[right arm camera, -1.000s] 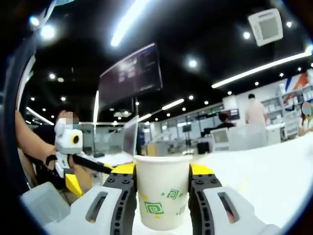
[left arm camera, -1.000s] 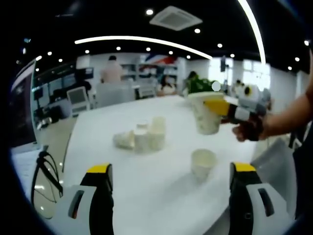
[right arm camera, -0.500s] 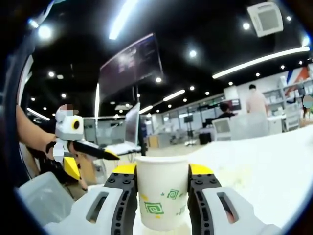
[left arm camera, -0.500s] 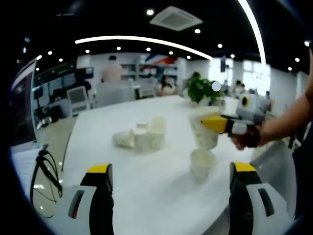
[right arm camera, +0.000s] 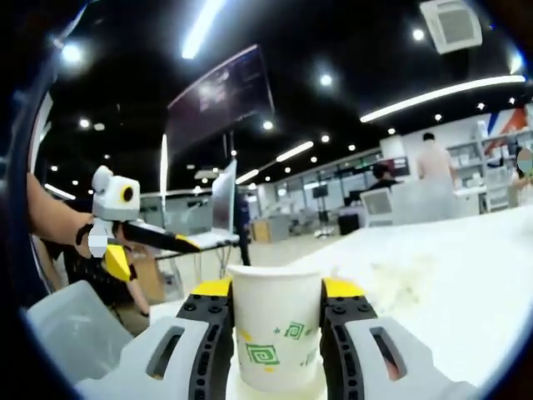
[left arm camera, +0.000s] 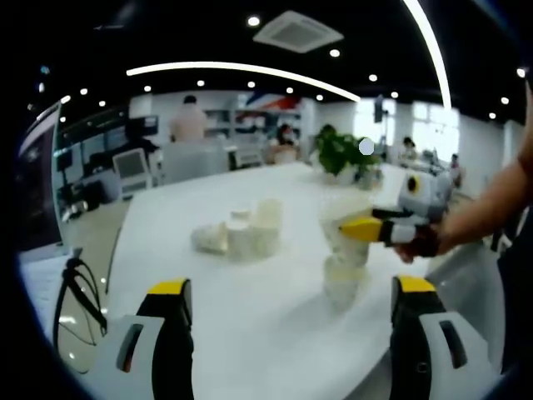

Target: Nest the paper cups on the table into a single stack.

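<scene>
Cup going into cup

Your right gripper [right arm camera: 277, 333] grips a paper cup [right arm camera: 276, 325] by its sides, just above the cup on the table [left arm camera: 342, 279]. Paper cups are light and squash easily, so squeeze softly. Your left gripper [left arm camera: 291, 333] waits with jaws wide apart; more cups [left arm camera: 241, 233] sit farther left.

No words, brand names or numbers can be read anywhere. The paper cup [right arm camera: 276, 325] between the right claw's jaws carries green square-spiral marks, a pattern and not lettering. The dark hanging screen [right arm camera: 221, 112] up and left of that claw shows faint lines too blurred to read.
</scene>
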The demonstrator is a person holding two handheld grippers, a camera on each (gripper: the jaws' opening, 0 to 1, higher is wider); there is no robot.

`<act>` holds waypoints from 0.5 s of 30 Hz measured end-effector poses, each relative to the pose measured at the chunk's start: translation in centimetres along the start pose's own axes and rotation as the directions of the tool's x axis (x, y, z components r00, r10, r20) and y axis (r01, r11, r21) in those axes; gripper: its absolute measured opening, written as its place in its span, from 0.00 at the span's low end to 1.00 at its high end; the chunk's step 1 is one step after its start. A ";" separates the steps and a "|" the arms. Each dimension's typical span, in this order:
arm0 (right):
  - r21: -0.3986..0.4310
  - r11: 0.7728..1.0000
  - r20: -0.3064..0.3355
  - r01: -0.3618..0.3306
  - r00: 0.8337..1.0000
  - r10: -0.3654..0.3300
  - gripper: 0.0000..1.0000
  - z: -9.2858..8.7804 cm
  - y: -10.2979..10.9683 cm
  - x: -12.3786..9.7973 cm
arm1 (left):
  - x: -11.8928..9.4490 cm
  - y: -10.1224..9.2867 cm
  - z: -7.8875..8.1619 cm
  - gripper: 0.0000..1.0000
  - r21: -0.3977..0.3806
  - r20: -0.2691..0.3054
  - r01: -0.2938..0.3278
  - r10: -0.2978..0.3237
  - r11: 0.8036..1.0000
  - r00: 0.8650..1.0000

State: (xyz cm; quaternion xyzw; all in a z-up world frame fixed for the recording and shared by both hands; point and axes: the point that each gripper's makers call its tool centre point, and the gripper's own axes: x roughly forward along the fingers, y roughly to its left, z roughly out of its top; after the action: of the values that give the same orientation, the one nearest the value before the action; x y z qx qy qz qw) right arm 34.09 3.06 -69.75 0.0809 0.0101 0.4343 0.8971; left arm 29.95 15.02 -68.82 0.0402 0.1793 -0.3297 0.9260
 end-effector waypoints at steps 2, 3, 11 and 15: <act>-0.003 1.000 -0.017 -0.002 1.000 0.002 0.38 -0.5 0.0 -0.1 | 0.0 0.0 0.1 0.99 0.000 0.000 0.000 0.000 1.000 1.000; 0.002 1.000 -0.024 0.000 1.000 0.000 0.38 -0.8 -0.2 -0.1 | -0.1 0.0 0.0 0.99 0.002 -0.002 0.000 0.000 1.000 1.000; 0.017 1.000 -0.055 0.006 0.998 -0.005 0.39 -1.8 -0.4 -0.1 | -0.1 0.0 0.0 0.99 0.000 -0.002 0.001 -0.001 1.000 1.000; 0.004 1.000 -0.088 0.005 0.996 -0.005 0.40 -2.7 -0.4 -0.3 | 0.0 0.0 0.0 0.99 -0.004 0.000 0.001 -0.001 1.000 1.000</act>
State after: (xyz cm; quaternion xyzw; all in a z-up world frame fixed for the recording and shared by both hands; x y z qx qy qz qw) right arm 33.97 3.01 -72.48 0.0636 0.0505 0.4352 0.8967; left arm 29.94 14.99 -68.82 0.0381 0.1798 -0.3298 0.9260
